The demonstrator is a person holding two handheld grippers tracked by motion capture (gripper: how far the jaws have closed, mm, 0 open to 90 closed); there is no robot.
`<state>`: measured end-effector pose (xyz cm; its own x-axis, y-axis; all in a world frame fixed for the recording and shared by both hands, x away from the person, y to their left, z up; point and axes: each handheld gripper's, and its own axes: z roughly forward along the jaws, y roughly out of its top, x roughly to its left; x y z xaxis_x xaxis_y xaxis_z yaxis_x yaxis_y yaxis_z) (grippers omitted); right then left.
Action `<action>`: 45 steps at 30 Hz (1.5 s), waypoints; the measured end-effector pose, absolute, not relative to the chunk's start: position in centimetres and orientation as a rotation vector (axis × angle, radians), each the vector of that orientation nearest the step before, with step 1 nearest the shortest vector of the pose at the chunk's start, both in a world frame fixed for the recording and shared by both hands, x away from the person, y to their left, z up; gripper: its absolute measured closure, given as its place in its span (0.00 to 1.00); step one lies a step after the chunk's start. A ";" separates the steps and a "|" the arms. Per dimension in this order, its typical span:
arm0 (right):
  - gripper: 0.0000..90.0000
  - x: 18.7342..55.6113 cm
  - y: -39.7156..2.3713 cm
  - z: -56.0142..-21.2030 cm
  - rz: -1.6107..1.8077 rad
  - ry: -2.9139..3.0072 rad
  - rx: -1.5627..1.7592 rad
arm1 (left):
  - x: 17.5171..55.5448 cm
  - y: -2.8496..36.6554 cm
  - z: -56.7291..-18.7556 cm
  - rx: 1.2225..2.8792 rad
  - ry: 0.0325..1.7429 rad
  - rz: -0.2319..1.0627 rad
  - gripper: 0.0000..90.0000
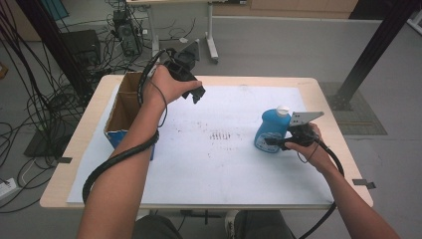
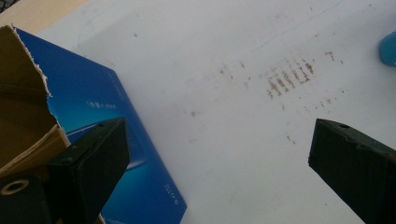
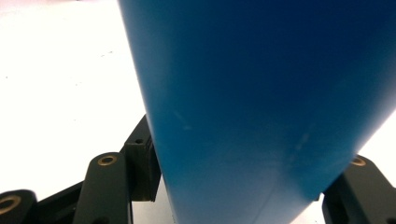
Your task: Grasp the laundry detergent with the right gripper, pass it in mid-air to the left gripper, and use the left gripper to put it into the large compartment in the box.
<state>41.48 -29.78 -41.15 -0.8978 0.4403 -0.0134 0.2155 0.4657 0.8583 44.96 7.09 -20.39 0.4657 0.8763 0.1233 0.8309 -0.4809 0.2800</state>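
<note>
A grey floor strewn with cables surrounds a wooden table [image 1: 328,94] covered by a white sheet [image 1: 224,164] marked with small brown stains. At the sheet's left edge stands an open cardboard box [image 1: 122,107] with blue outer sides; what shows of its brown inside looks bare, though the person's forearm hides part of it. On the right stands a blue bottle [image 1: 271,130] with a white cap, upright. The right gripper [image 1: 278,143] is clamped on the bottle's lower body; up close, the bottle's top and base are cut off. The left gripper [image 1: 198,93] hovers beside the box, jaws spread wide around nothing.
</note>
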 end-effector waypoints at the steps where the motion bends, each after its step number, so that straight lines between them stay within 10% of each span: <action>1: 0.45 41.5 -29.8 -41.1 1.402 2.482 0.566 | 45.0 7.1 -20.4 2.534 1.487 0.375 0.07; 45: 0.48 41.2 -29.7 -40.7 1.388 2.501 0.625 | 44.7 6.8 -19.3 2.641 1.346 0.344 0.07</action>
